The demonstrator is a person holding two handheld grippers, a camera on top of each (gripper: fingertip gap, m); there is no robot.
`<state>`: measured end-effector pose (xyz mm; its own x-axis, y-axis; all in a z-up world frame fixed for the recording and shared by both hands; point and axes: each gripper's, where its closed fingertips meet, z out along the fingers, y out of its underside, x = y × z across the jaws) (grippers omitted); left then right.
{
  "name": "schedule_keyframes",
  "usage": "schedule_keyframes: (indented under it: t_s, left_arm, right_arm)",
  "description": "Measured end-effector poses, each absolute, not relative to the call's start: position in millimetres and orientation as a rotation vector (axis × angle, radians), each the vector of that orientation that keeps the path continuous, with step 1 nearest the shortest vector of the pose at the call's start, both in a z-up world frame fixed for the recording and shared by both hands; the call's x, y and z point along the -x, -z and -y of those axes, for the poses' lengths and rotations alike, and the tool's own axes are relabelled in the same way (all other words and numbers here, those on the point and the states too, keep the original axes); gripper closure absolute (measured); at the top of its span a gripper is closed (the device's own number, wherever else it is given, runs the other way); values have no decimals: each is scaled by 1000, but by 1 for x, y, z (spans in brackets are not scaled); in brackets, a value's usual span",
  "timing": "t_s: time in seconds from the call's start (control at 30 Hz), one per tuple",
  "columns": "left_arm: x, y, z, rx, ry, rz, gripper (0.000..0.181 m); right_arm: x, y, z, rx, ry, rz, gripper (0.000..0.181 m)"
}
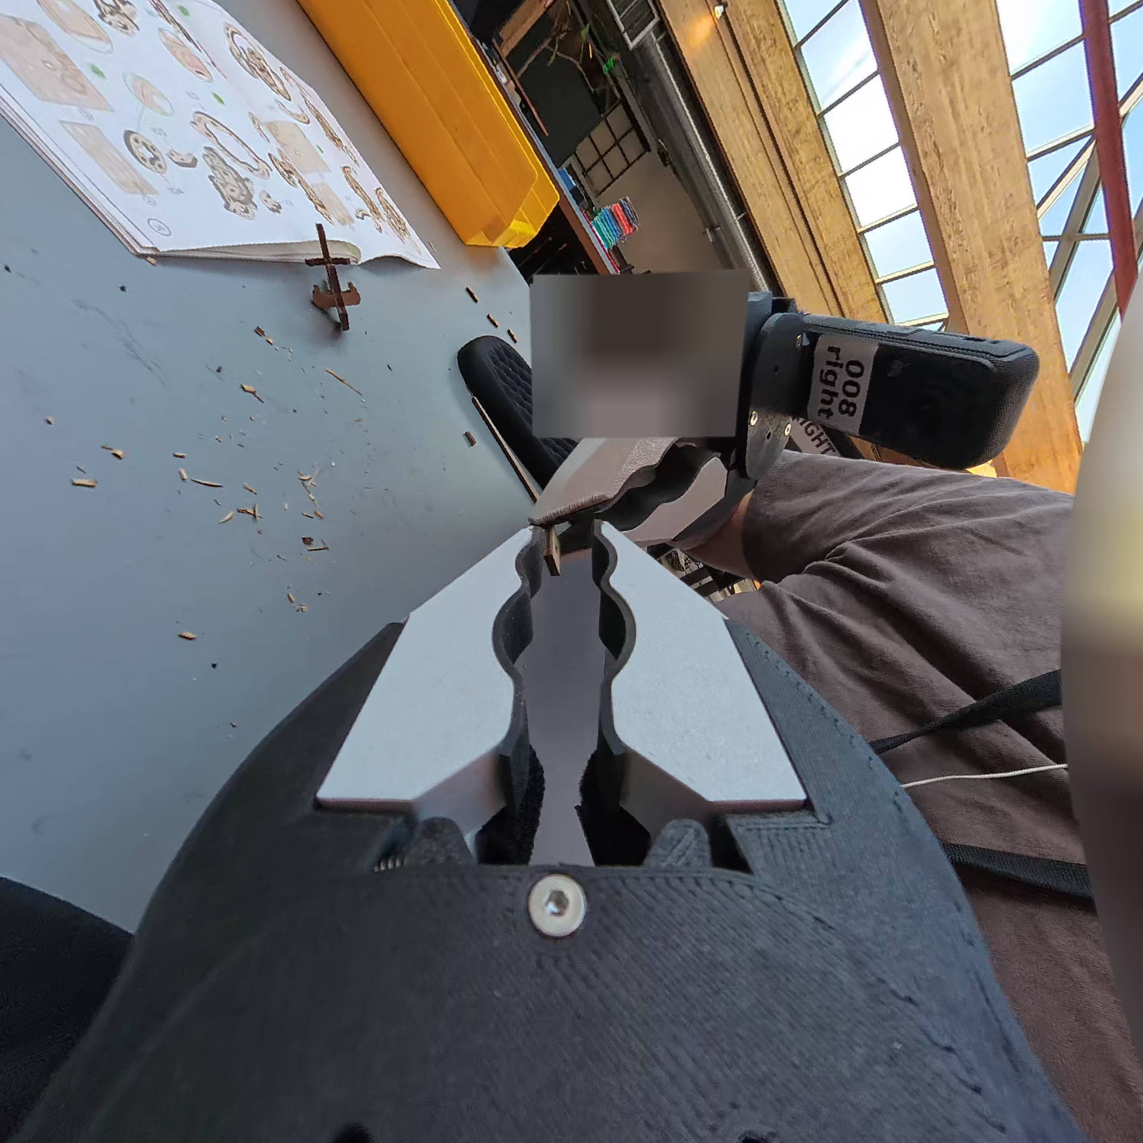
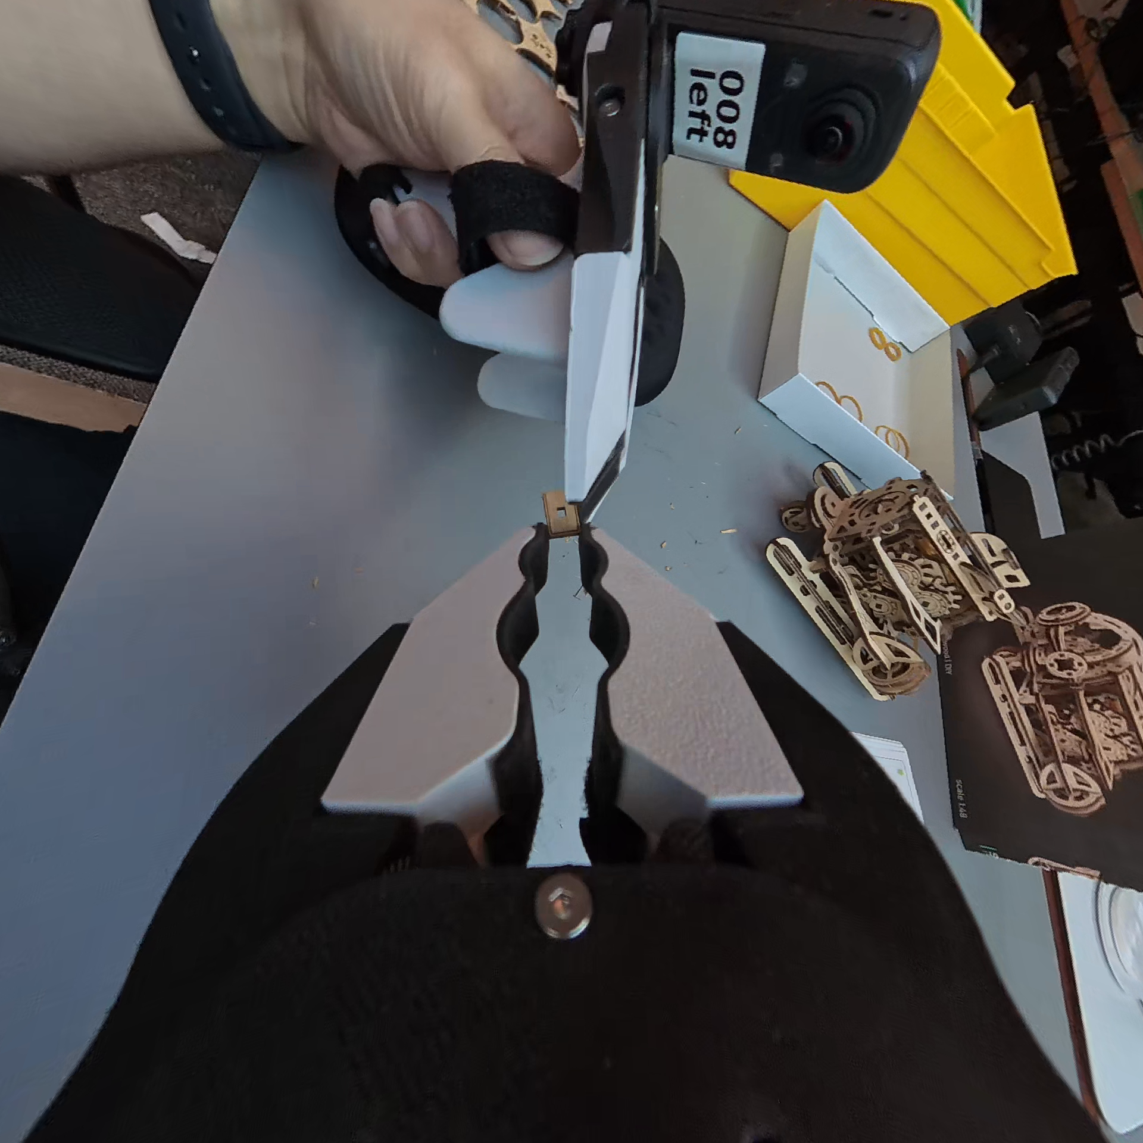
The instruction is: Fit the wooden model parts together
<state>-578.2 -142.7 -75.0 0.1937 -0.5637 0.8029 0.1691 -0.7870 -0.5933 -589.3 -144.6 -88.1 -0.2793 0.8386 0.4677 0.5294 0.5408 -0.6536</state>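
Note:
A small flat wooden piece (image 2: 561,514) with a square hole sits between the tips of my right gripper (image 2: 561,533), which is shut on its lower edges above the grey table (image 2: 309,495). In the left wrist view the piece (image 1: 552,555) shows edge-on. It hangs from the right gripper (image 1: 547,516), which comes in from the upper right. My left gripper (image 1: 566,535) is narrowly open. The piece's end lies inside its gap, close to the left fingertip. In the right wrist view the left gripper (image 2: 584,498) comes down from above and meets the piece's upper right corner.
A cross-shaped wooden part (image 1: 332,287) lies by the instruction sheet (image 1: 185,124), with wood chips scattered around. Yellow bins (image 1: 445,124) stand behind. A partly built wooden model (image 2: 878,575), a white box (image 2: 853,371) and a dark booklet (image 2: 1051,711) lie to the right. A person's hand (image 2: 402,93) holds the left gripper. My left and right fingertips are right by each other. The partly built wooden model (image 2: 878,575) is about 20 cm from both grippers' fingertips.

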Motion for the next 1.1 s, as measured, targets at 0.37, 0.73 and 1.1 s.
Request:
schedule_keyframes:
  t_s: [0.37, 0.73, 1.1]
  left_arm:
    - [587, 79, 131, 1905, 1588, -266, 180]
    - [604, 68, 122, 1795, 1656, -130, 181]
    - [608, 54, 111, 1707, 1458, -82, 149]
  right_arm:
    - [600, 85, 137, 1239, -582, 1756, 173]
    - [608, 76, 125, 1285, -645, 1624, 173]
    - [545, 56, 89, 1446, -571, 1187, 173]
